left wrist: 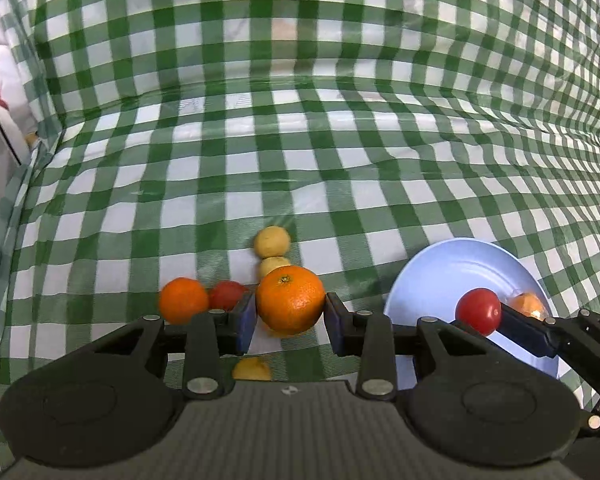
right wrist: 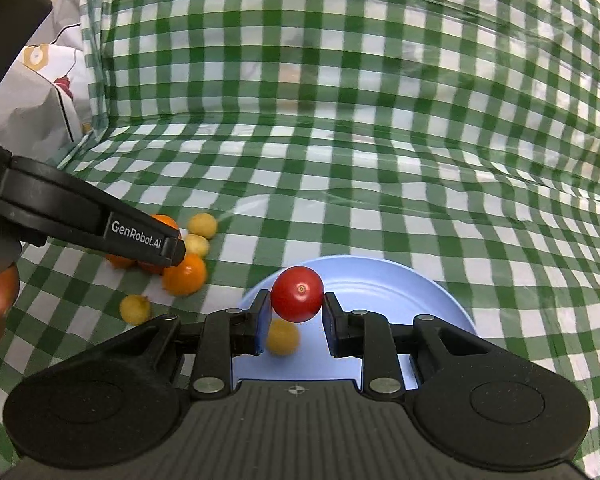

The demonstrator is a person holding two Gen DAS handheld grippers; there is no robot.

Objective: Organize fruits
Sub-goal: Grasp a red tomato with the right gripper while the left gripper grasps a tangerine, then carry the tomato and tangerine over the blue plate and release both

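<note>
gripping tomato (right wrist: 297, 294) over plate rim (right wrist: 456, 304), right tongs (right wrist: 296, 316).

1. The far stretch of the tablecloth (left wrist: 340, 168), up to the fold where it rises at the back, lies open across its whole width.
2. The fruit cluster near the front edge blocks the left side: orange (left wrist: 183, 300), red fruit (left wrist: 226, 294) and two yellow fruits (left wrist: 272, 241) sit packed together, touching or nearly so.
3. A lone yellow fruit (right wrist: 135, 309) lies just in front of the cluster.
4. The plate (left wrist: 460, 264) fills the front right; a small orange fruit (right wrist: 283, 337) sits in it.
5. Between cluster and plate runs a bare strip of cloth.
6. Both grippers crowd that front zone, the left gripper (left wrist: 290, 306) over the cluster, the right gripper (right wrist: 296, 300) over the plate.
</note>
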